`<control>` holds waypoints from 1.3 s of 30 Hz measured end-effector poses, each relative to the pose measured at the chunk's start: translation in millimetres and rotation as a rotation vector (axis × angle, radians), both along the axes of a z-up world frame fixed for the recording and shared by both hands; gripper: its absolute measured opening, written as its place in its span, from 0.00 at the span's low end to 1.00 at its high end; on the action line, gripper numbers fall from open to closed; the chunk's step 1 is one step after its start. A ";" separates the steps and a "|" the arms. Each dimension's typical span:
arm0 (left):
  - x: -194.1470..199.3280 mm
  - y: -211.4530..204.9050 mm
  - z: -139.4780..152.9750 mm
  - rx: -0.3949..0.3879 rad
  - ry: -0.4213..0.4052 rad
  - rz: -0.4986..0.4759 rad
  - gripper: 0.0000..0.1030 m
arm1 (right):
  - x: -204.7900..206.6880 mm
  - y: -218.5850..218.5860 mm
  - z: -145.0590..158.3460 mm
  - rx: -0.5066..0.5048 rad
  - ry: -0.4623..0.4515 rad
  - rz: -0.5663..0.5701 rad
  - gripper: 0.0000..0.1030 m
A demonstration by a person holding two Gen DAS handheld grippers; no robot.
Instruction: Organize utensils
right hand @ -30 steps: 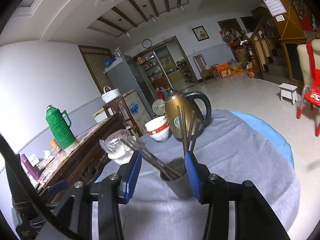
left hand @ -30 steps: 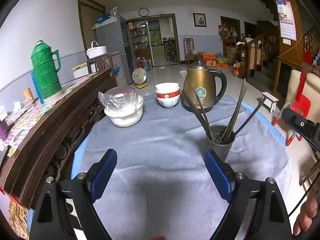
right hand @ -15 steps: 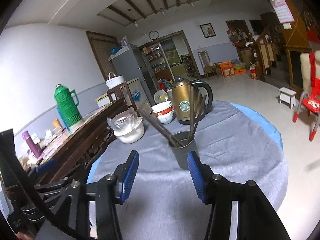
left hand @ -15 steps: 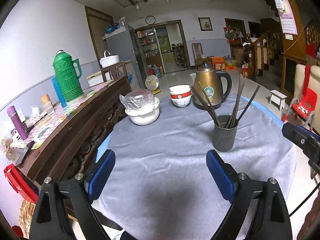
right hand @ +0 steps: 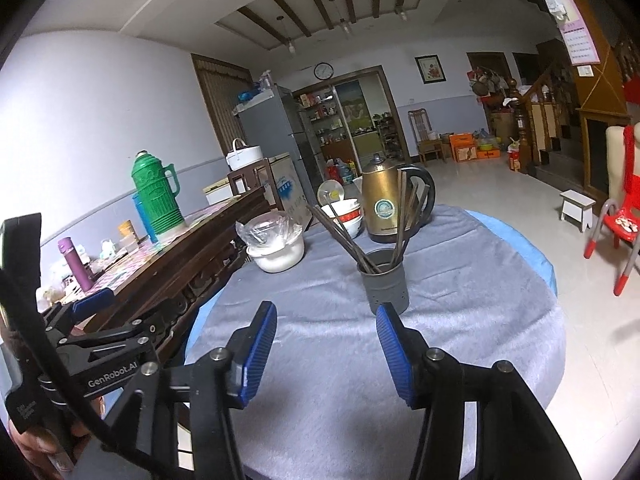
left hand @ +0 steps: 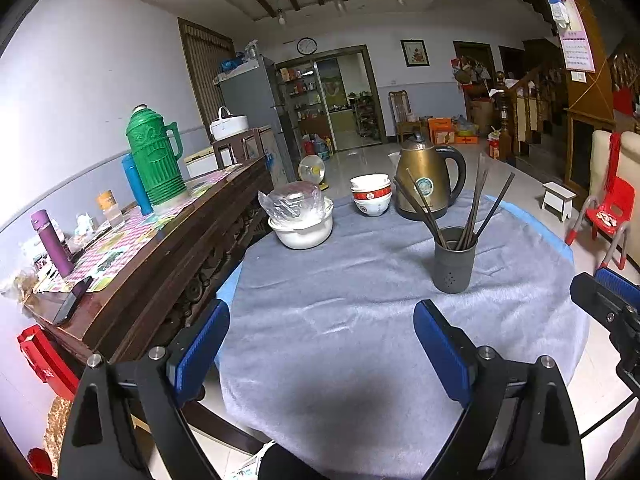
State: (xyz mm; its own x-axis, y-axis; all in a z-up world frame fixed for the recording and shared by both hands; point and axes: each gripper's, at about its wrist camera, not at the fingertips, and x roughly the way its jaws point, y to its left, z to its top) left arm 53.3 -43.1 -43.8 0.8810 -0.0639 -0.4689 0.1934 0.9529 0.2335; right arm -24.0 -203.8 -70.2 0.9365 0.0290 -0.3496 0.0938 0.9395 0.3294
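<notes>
Chopsticks gathered upright in dark holder mid-surface; left claw wide, right claw wide, both empty, well apart from holder, job apparently finished

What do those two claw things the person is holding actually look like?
Both the left gripper and the right gripper are black angular frames with silver screws and two fingers faced with ribbed blue pads. One body reads "GenRobot.AI" in white, and black cables trail off it.

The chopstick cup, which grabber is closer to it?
Right. The right gripper sits just before the chopstick cup; the left gripper is farther back, leftward.
</notes>
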 end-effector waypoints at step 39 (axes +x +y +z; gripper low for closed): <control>-17.7 10.4 -1.8 0.029 0.015 0.020 0.91 | -27.6 23.7 6.8 -0.073 0.007 -0.075 0.56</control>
State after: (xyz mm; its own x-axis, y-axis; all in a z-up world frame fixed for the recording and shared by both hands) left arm 35.6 -32.7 -45.6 0.8747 -0.0324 -0.4837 0.1782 0.9494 0.2586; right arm -51.6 -180.2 -63.4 0.9327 -0.0668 -0.3544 0.1669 0.9511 0.2599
